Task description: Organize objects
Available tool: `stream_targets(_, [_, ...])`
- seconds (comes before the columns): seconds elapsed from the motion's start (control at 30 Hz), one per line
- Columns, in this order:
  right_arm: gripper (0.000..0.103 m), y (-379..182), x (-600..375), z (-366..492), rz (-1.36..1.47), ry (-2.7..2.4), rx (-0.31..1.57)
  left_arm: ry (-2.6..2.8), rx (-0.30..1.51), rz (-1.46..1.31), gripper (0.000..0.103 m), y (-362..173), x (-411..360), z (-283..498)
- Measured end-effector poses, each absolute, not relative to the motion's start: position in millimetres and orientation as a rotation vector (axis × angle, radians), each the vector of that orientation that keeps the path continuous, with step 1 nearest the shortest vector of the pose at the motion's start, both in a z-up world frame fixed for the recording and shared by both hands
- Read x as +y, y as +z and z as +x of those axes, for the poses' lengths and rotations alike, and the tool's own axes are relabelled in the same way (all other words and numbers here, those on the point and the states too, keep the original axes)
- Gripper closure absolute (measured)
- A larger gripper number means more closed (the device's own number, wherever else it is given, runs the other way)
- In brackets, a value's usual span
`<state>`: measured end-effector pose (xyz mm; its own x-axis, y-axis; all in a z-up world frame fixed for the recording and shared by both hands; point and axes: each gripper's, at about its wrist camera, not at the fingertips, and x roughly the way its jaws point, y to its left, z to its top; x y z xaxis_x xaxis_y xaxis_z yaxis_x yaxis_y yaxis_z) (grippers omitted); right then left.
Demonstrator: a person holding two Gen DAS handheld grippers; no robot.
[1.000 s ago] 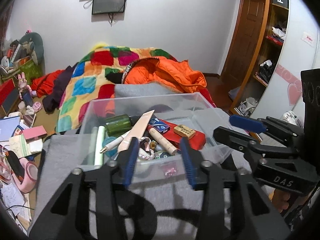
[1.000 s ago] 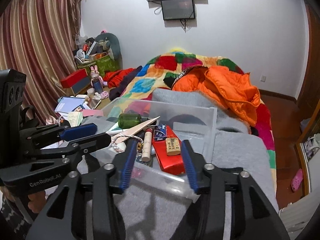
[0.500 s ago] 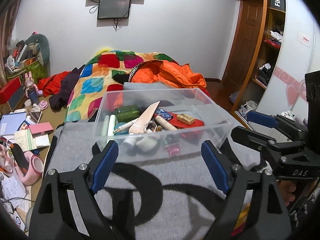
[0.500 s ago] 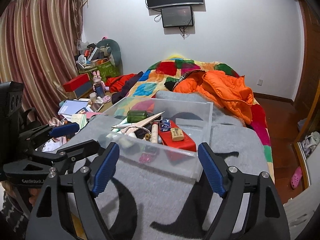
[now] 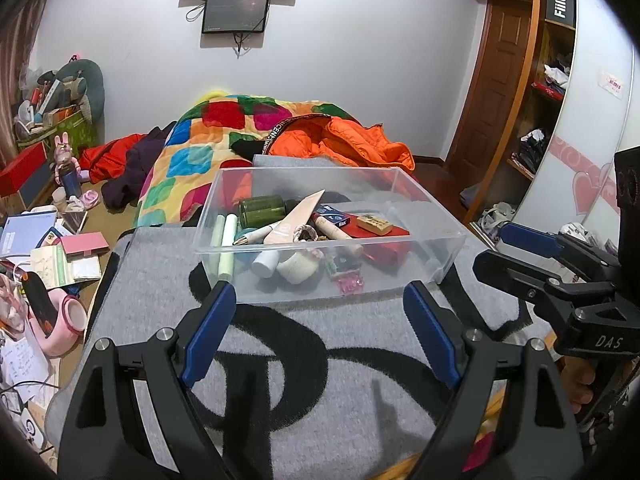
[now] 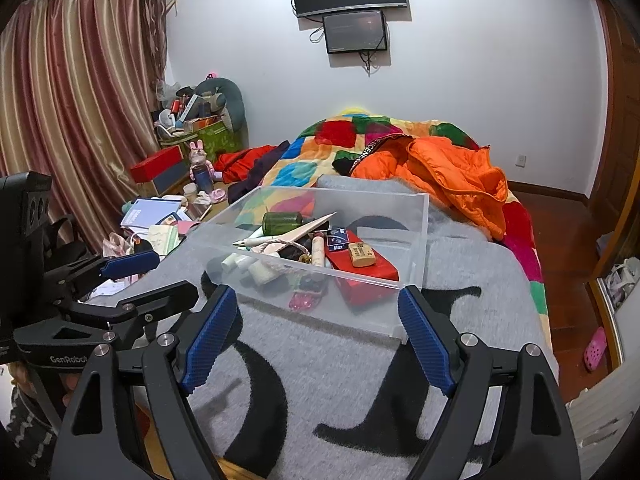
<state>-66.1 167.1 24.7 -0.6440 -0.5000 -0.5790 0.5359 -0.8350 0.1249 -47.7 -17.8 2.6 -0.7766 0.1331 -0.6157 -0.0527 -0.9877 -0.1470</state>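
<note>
A clear plastic box (image 5: 380,280) (image 6: 360,314) rests on a grey blanket with black letters (image 5: 320,380) (image 6: 320,380). Inside lie a green bottle (image 5: 260,210) (image 6: 282,222), a beige tube (image 5: 296,220), a red packet (image 5: 384,236) (image 6: 360,276), a wooden stamp (image 5: 374,223) (image 6: 361,255) and several small items. My left gripper (image 5: 318,292) (image 6: 174,276) stands open just in front of the box's near wall, with nothing between its blue pads. My right gripper (image 6: 318,295) (image 5: 492,248) is open too, at the box's near right corner and not touching it.
Behind the box the bed carries a colourful quilt (image 5: 208,148) and an orange jacket (image 5: 340,140) (image 6: 452,172). Books, boxes and a pink holder (image 5: 60,320) clutter the floor on the left. Wardrobe shelves (image 5: 548,92) stand at the right. A pink slipper (image 6: 595,348) lies on the wooden floor.
Both grippers opened wide and drew back from the box's near wall, which they had been closed around. The box stays on the blanket.
</note>
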Motion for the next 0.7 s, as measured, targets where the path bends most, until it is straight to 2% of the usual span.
stream_targets(0.7, [0.022, 21.4, 168.9, -65.7, 0.841, -2.412, 0.062, 2.861, -0.186, -1.007, 0.017, 2.9, -14.8, -47.6])
